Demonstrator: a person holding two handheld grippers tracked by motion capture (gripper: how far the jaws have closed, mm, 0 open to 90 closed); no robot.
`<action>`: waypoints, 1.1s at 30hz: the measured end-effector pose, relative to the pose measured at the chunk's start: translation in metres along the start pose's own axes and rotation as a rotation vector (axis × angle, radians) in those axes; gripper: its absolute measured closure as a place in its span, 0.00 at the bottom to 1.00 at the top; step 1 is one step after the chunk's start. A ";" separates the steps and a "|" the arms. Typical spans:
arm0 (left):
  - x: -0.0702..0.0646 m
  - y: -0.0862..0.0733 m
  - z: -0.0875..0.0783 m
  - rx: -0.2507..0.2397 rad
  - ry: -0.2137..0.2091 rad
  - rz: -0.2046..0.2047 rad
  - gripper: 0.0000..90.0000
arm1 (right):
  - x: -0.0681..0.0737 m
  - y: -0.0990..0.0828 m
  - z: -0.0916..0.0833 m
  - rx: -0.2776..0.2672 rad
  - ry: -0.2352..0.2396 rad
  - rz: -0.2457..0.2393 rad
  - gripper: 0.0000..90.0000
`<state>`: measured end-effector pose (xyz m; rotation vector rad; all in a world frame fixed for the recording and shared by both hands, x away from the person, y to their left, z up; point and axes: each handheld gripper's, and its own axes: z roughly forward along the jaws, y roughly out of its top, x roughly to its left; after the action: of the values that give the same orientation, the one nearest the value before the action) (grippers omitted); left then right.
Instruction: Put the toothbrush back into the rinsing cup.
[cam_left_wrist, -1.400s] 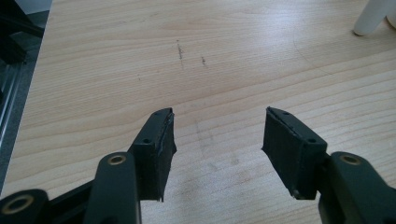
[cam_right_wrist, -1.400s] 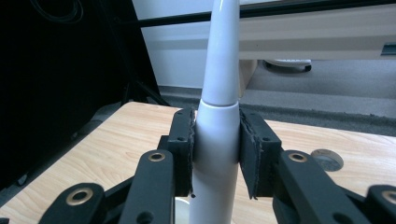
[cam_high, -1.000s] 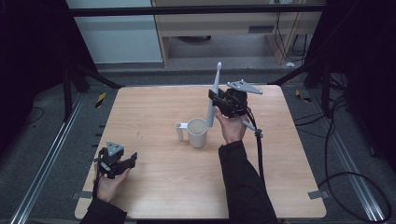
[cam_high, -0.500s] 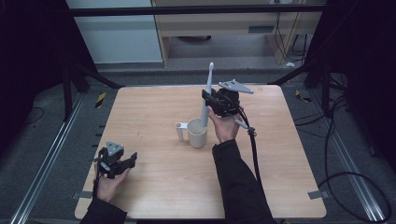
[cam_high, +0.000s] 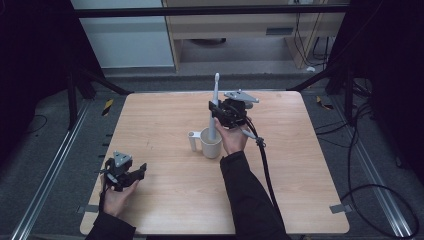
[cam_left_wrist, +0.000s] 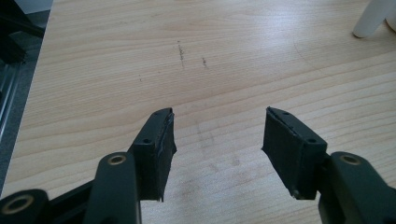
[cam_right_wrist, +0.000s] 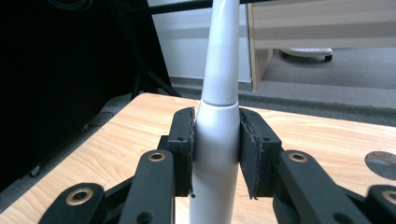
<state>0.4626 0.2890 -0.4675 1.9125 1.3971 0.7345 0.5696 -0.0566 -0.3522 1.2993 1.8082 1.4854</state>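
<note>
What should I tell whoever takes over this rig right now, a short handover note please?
Right gripper: shut on the electric toothbrush, held upright, brush end up, its lower end in or just above the white mug at mid-table.
Left gripper: open, holding nothing, resting near the table's front left corner.
Done: toothbrush picked up and brought to the mug.
Left: probably lower it fully in, release, withdraw. Whether the base has reached the mug's bottom cannot be told.

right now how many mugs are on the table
1. The white mug stands near the table's middle, handle toward the left gripper's side, with the white electric toothbrush held by the right gripper upright over it.
</note>
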 end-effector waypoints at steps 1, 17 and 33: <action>0.000 0.000 0.000 0.000 0.000 0.000 0.47 | 0.000 -0.002 0.001 0.007 -0.001 0.000 0.76; 0.000 0.000 0.000 -0.001 0.001 -0.001 0.47 | 0.001 -0.022 0.015 0.068 -0.011 -0.001 0.75; 0.000 0.000 0.000 -0.001 0.001 0.001 0.47 | 0.001 -0.041 0.027 0.151 -0.020 -0.005 0.75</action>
<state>0.4627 0.2891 -0.4673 1.9121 1.3969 0.7368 0.5763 -0.0414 -0.3986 1.3744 1.9412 1.3504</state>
